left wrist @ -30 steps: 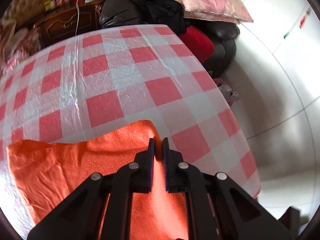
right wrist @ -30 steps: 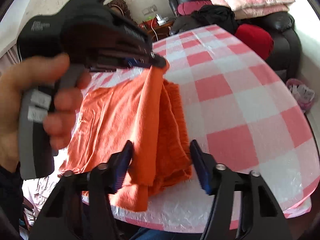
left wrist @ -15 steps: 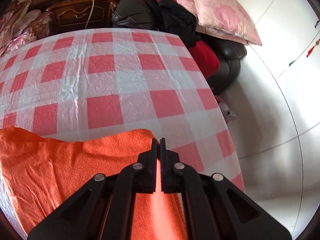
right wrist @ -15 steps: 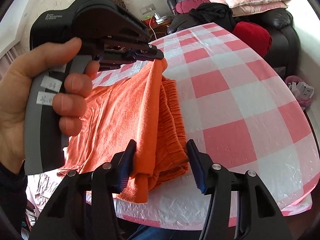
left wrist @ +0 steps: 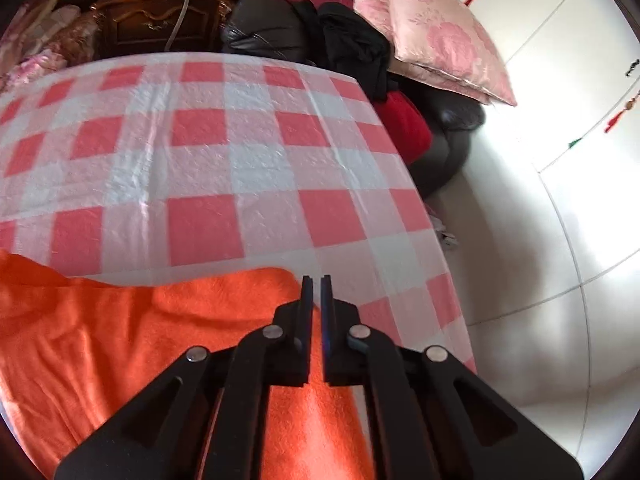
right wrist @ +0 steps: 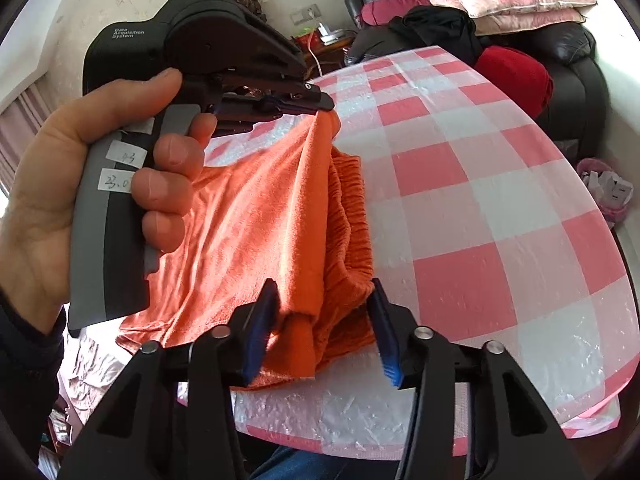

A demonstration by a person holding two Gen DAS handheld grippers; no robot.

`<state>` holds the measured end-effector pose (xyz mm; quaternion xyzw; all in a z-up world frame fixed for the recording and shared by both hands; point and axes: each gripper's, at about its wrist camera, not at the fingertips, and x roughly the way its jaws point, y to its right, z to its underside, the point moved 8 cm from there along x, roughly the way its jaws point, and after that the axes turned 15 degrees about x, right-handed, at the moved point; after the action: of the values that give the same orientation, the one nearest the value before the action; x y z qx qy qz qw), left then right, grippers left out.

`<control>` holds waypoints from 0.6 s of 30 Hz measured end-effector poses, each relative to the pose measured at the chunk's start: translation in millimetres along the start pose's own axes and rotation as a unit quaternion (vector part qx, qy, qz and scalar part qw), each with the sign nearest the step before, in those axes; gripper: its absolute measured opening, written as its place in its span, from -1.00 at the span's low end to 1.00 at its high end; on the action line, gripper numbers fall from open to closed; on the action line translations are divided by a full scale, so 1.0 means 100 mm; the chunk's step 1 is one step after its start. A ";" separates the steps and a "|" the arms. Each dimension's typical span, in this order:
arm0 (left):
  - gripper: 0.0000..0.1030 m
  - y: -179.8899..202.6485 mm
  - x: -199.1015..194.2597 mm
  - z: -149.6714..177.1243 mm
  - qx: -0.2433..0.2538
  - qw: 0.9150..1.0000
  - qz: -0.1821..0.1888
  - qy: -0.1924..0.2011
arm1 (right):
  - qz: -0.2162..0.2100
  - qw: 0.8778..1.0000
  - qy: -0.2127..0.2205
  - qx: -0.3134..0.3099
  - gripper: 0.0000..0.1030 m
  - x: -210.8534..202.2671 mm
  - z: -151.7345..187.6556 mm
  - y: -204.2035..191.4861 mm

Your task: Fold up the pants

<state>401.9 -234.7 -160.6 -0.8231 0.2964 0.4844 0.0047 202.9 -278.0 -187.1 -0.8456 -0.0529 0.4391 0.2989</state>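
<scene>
Orange pants (right wrist: 256, 216) lie folded near the front edge of the red-and-white checked table (right wrist: 480, 200), the gathered waistband to the right. A hand (right wrist: 60, 200) holds my left gripper (right wrist: 324, 103), which pinches a top corner of the cloth and holds it up off the table. In its own view the left gripper (left wrist: 316, 280) shows a thin gap, its jaws opening slightly, above the pants (left wrist: 120, 340). My right gripper (right wrist: 323, 282) straddles the pants' near folded edge; its jaws are closing with the cloth between them, and the blue pads (right wrist: 260, 328) are not clearly pressing it.
A dark leather sofa (left wrist: 260, 36) with pink cushions (left wrist: 432, 36), black clothes and a red cushion (right wrist: 516, 72) stands behind the table. A wooden cabinet (left wrist: 160, 20) is at the back left. White floor (left wrist: 540, 240) lies past the table's right edge (left wrist: 440, 240).
The right gripper's jaws have narrowed around the pants' edge. The left gripper has rolled a little, still holding the raised corner; its jaws pressed together, then parted a sliver.
</scene>
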 end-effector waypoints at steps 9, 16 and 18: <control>-0.24 0.10 -0.48 0.02 0.044 0.997 0.013 0.065 | 0.004 0.999 0.051 -0.009 0.03 -0.22 -0.12 -0.06; -0.24 -0.18 -1.07 0.50 0.024 0.988 -0.040 0.144 | 0.015 1.000 0.000 0.000 -0.42 -0.04 0.00 0.08; -0.24 -0.27 -1.27 0.79 0.044 0.982 -0.084 0.166 | 0.009 1.000 -0.003 0.010 -0.42 -0.02 0.02 0.14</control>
<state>307.3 -127.7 -108.5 -0.9131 0.2437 0.3253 0.0322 197.6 -289.1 -194.4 -0.8418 -0.0420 0.4445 0.3035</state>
